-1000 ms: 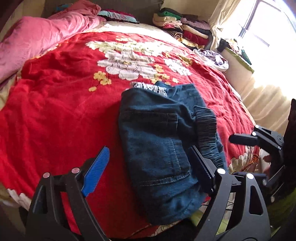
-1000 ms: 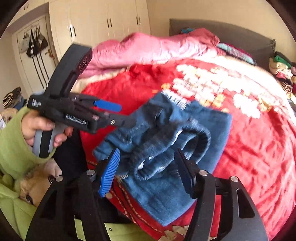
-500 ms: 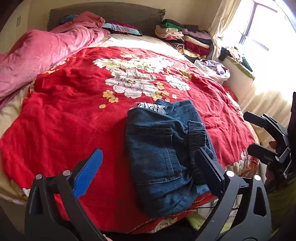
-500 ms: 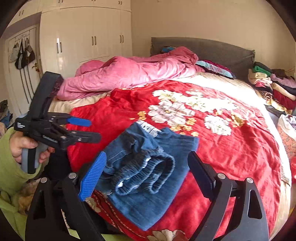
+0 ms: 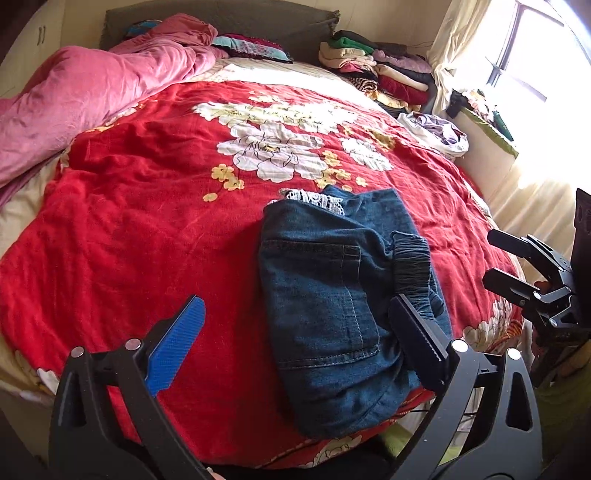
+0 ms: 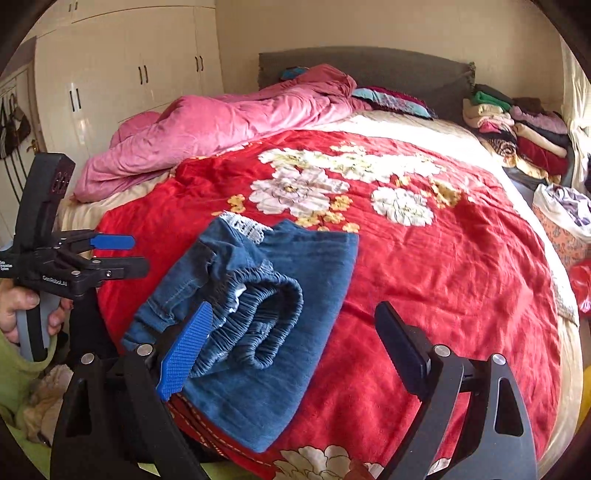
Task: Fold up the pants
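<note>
The left gripper [image 5: 295, 332] has its fingers spread wide, holding nothing, above the near part of the bed; its blue pad [image 5: 175, 347] hangs over bare red cloth and its dark pad [image 5: 413, 347] hangs over the right edge of the jeans [image 5: 332, 295]. The right gripper [image 6: 295, 343] is spread wide too and empty, its blue pad [image 6: 184, 354] in front of the gathered elastic waistband [image 6: 258, 314] and its black pad [image 6: 402, 354] over the blanket. From the right wrist view, the left gripper shows at the far left, gripped in a bare hand [image 6: 22, 310] with a green sleeve, off the side of the bed.

The jeans lie folded into a compact bundle near the foot edge of the bed, with the waistband on top at the right side and a frayed white hem [image 5: 317, 199] peeking out at the far end. They rest on a red floral blanket [image 5: 147, 221]. Further back a pink duvet [image 5: 92, 92] is heaped along the left, and a stack of folded clothes [image 5: 376, 70] stands by the headboard [image 5: 240, 22], near the window [image 5: 528, 66]. White wardrobe doors [image 6: 129, 81] line the wall.
</note>
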Demonstrator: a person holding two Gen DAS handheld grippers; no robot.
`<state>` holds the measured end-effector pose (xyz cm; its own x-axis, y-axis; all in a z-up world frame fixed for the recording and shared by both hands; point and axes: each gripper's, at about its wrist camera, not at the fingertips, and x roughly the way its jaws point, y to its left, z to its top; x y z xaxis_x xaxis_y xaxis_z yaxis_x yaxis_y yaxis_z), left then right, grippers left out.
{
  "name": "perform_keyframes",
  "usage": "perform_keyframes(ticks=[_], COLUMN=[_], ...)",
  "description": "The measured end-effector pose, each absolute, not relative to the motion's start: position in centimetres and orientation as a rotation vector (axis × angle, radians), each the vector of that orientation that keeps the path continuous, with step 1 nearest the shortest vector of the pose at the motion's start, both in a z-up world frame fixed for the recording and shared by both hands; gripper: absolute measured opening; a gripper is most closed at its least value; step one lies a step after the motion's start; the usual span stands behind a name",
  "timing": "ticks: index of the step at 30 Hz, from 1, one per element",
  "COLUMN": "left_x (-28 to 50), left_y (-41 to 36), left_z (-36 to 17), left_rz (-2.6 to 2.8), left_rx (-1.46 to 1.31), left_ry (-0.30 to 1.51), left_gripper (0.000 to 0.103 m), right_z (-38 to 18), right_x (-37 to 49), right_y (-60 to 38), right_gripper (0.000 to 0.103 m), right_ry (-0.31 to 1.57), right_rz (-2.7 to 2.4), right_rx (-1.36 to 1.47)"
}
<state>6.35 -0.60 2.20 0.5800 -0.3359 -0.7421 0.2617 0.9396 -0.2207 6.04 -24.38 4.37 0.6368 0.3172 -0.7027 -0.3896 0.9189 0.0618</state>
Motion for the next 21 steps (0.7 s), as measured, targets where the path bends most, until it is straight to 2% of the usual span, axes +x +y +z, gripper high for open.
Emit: perform_keyframes(ticks=[21], left_x=[7.3], left_y=[-1.9], left_z=[-1.5], left_rz=[-0.362], left_rx=[-0.127], left_ry=[0.969], left_gripper=[0.093], right_z=[1.0], right_x=[7.2], right_y=[-24.9], right_gripper=[0.089], right_ry=[0.905], right_rz=[0.403], right_rx=[-0.029])
